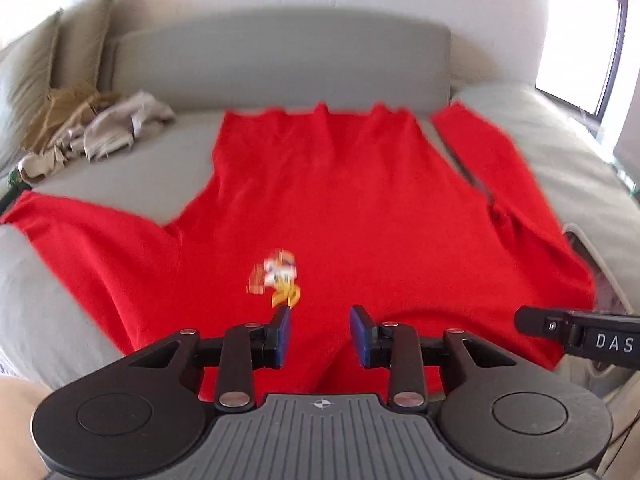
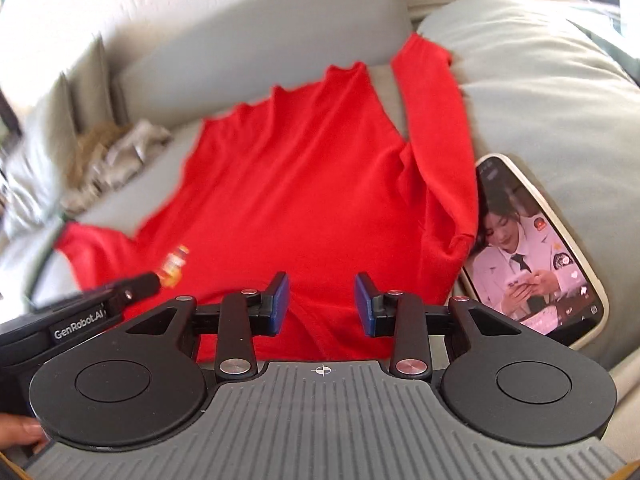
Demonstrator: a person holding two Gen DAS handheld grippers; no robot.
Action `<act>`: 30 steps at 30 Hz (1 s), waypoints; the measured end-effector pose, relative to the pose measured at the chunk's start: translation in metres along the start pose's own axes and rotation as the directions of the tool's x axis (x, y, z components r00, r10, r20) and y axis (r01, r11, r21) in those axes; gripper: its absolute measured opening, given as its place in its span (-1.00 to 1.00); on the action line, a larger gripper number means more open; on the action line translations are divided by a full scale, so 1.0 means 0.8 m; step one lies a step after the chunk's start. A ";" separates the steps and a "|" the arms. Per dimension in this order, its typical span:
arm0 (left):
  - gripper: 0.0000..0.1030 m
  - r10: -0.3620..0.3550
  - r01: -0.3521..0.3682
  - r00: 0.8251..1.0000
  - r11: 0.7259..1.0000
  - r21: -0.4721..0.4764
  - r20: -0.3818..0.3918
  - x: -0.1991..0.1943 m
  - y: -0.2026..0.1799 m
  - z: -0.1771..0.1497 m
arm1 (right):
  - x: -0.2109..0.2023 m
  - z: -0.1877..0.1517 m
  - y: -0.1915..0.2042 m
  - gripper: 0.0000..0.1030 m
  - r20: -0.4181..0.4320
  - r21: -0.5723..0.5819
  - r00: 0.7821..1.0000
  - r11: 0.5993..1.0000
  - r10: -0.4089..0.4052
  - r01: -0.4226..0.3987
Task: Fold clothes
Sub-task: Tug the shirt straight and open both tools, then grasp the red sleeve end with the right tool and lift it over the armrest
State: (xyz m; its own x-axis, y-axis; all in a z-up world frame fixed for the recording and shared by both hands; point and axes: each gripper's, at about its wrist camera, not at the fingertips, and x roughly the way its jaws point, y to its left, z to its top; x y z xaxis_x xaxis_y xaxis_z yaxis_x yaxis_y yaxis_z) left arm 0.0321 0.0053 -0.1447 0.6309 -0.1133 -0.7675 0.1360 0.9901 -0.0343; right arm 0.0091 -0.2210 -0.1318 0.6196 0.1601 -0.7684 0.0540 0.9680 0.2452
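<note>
- A heap of beige and tan clothes [image 1: 96,128] lies at the far left of a grey sofa [image 1: 280,56], beside upright cushions [image 1: 32,68].
- A red long-sleeved top [image 1: 320,200] lies spread flat on the sofa seat, hem toward the backrest, neckline nearest the cameras; one sleeve stretches out left, the other lies folded back along its right side.
- A small printed logo [image 1: 276,276] sits on the chest, blurred.
- The left gripper [image 1: 320,336] hovers over the neckline, its blue-padded jaws narrowly parted with nothing between them.
- The right gripper [image 2: 322,304] hovers just beside it, jaws parted a little wider, also gripping nothing.
- A phone [image 2: 536,248] with a lit screen lies at the far right, leaning against a grey cushion [image 2: 540,80], touching the top's shoulder.
</note>
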 end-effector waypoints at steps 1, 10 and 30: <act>-0.49 -0.019 0.019 1.000 1.000 0.007 -0.022 -0.002 0.002 -0.008 | 0.008 -0.003 0.001 -0.27 -0.068 -0.002 0.997 1.000 -0.029 0.029; -0.29 -0.158 0.149 0.986 0.979 -0.137 -0.057 -0.057 0.033 0.002 | -0.086 0.012 -0.039 -0.13 -0.030 0.106 0.999 0.994 0.032 -0.029; 0.46 -0.158 0.225 0.960 0.928 -0.297 0.232 -0.043 0.077 0.177 | -0.038 0.330 0.045 0.09 0.107 -0.076 0.993 0.996 -0.046 0.055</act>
State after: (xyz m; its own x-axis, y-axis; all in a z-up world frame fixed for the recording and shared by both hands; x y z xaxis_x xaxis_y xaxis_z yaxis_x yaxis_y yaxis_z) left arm 0.1270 0.0581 -0.0294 0.7615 -0.2845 -0.5824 0.0415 0.9181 -0.3942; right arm 0.1989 -0.2421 0.0560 0.6971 0.0934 -0.7109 0.0278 0.9872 0.1570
